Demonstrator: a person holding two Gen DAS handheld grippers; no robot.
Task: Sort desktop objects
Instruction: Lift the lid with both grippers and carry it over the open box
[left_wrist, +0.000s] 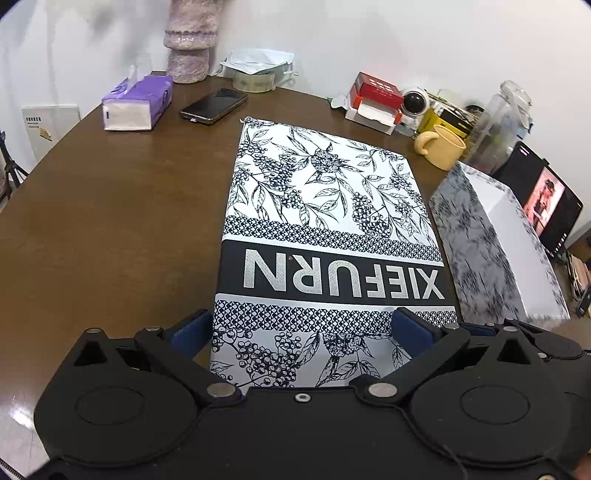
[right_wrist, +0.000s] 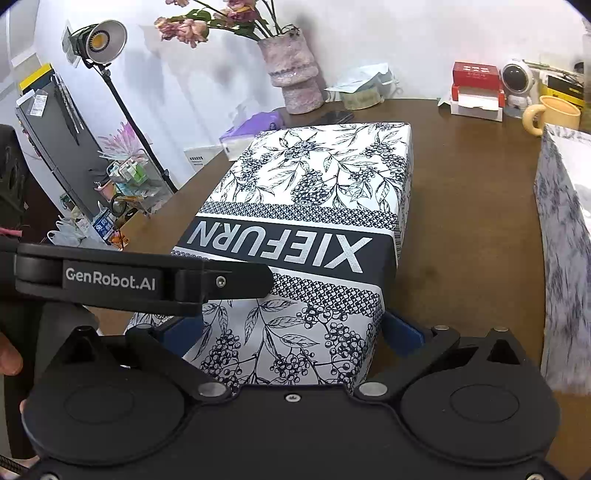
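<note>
A long box (left_wrist: 325, 206) with a dark blue berry-and-leaf print and the word XIEFURN lies on the brown table (left_wrist: 110, 221). My left gripper (left_wrist: 303, 332) is open over its near end, one blue finger (left_wrist: 192, 332) just off the box's left edge and the other over its top. My right gripper (right_wrist: 291, 332) is also open, its blue fingers (right_wrist: 402, 332) straddling the near end of the same box (right_wrist: 317, 192). The left gripper's black body (right_wrist: 147, 284) crosses the box's left side. Whether any finger touches the box cannot be told.
An open box with a marbled print and white inside (left_wrist: 495, 240) stands to the right. Along the back are a purple tissue pack (left_wrist: 136, 103), a phone (left_wrist: 214, 105), a vase (left_wrist: 188, 48), a tape roll (left_wrist: 255, 79), a red-white carton (left_wrist: 376, 99) and a yellow mug (left_wrist: 441, 146). A screen (left_wrist: 543, 195) sits far right.
</note>
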